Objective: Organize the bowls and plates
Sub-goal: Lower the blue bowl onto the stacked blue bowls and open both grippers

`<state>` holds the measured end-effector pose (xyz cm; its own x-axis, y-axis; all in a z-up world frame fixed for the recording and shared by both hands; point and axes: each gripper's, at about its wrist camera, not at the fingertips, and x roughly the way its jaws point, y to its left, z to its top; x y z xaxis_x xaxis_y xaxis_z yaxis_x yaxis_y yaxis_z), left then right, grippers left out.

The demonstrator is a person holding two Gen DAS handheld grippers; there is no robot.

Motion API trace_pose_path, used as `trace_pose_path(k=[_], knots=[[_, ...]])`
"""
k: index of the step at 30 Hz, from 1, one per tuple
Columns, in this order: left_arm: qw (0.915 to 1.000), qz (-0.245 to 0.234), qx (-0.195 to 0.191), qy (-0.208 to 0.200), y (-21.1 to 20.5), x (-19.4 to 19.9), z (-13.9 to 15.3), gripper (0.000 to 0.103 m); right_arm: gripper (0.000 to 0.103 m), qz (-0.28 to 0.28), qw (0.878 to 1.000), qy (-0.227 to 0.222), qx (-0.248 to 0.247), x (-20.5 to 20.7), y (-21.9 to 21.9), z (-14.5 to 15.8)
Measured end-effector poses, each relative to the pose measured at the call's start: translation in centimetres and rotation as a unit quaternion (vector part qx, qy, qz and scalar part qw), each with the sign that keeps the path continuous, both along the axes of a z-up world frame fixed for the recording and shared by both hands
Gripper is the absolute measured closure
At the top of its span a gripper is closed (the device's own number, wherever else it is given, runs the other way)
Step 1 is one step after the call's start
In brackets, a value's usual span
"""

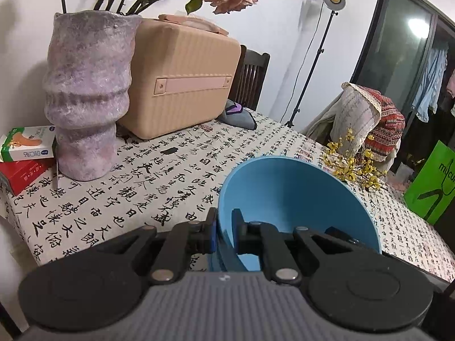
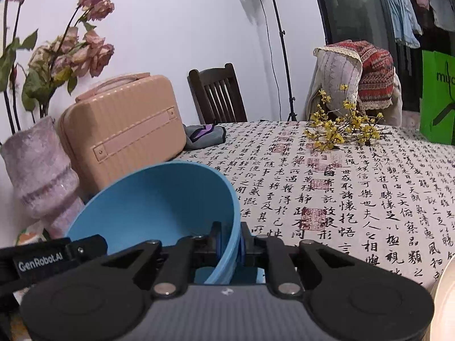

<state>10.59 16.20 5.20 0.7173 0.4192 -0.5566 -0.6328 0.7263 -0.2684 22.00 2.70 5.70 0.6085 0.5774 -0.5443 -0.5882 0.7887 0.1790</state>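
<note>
One blue bowl (image 1: pixel 298 193) hangs tilted above the calligraphy tablecloth (image 1: pixel 148 187), held from both sides. My left gripper (image 1: pixel 224 218) is shut on the bowl's left wall, one pad inside and one outside. In the right wrist view the same bowl (image 2: pixel 153 199) opens toward the camera. My right gripper (image 2: pixel 231 233) is shut on its right wall in the same way. A black finger (image 2: pixel 88 245) of the left gripper reaches the bowl's left rim there. The bowl's inside looks bare.
A purple vase (image 1: pixel 85 99) of dried flowers and a tan case (image 1: pixel 182 82) stand at the table's back left, with boxes (image 1: pixel 25 153) beside the vase. Yellow flower sprigs (image 2: pixel 341 128) lie far right. A pale plate edge (image 2: pixel 446 298) shows at the lower right. A green bag (image 2: pixel 438 96) stands beyond the table.
</note>
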Motion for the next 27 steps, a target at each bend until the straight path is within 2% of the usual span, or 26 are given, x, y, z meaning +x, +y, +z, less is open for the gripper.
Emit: trace_pose_path(k=[11,19,23,27], knots=[[0.9998,0.003,0.015,0.009,-0.22,0.36,-0.43,0.093,0.089,0.008,1.000,-0.023,-0.014,-0.43,0.18,-0.48],[0.9999,0.001,0.013,0.005,-0.21,0.20,-0.42,0.093,0.088,0.007,1.000,-0.026,-0.001,-0.23,-0.07,-0.23],[0.9999,0.000,0.017,0.005,-0.26,0.24,-0.39,0.093,0.083,0.001,1.000,-0.029,0.000,0.04,-0.32,-0.01],[0.9998,0.000,0.019,0.004,-0.33,0.30,-0.47,0.093,0.085,0.004,1.000,-0.029,0.005,0.25,-0.63,-0.10]])
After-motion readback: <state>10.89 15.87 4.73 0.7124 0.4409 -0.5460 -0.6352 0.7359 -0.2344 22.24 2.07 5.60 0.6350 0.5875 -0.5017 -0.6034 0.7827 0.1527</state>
